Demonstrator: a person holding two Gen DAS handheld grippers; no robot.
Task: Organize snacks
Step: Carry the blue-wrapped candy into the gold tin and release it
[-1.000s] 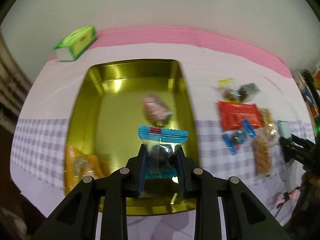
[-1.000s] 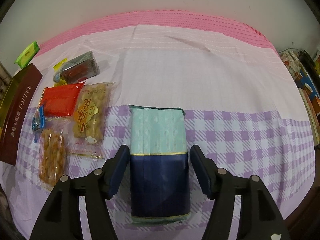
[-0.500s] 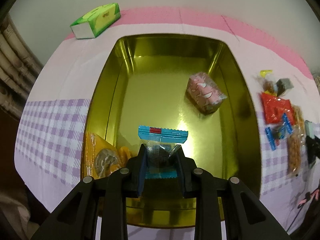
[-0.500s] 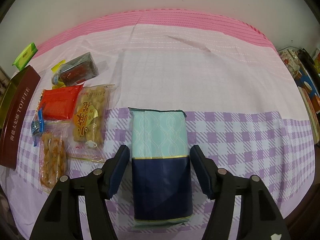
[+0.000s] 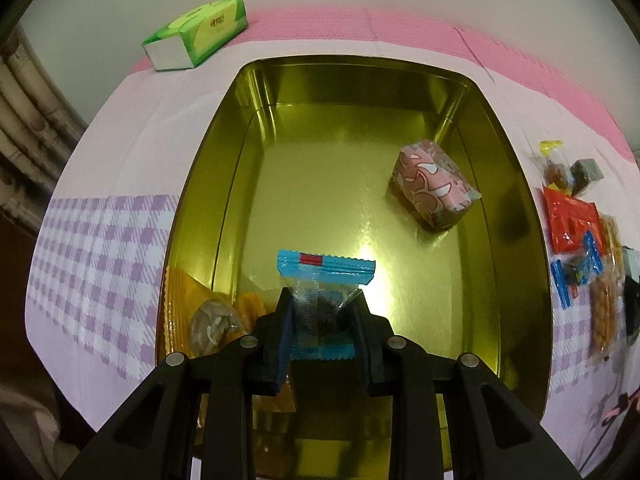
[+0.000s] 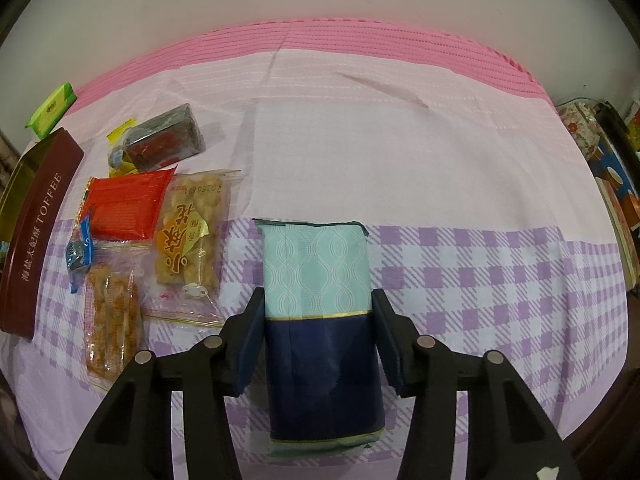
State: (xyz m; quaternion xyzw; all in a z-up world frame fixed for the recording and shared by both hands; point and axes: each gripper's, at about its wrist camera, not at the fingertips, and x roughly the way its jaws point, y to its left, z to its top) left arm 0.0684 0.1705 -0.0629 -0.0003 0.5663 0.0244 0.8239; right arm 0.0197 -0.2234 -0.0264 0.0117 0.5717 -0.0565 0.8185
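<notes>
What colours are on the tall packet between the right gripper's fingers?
The tall packet is pale mint with wavy lines above, navy below; clearest in the right wrist view.

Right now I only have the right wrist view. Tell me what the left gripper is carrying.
Observer: The left gripper has its jaws shut on a blue-edged candy packet.
Operator: Say what is under it.
Observer: The open gold tin; the packet hangs over the tin's near end.
Operator: List what lies in the tin.
Observer: A pink wrapped snack by the right wall and an orange packet in the near left corner.
</notes>
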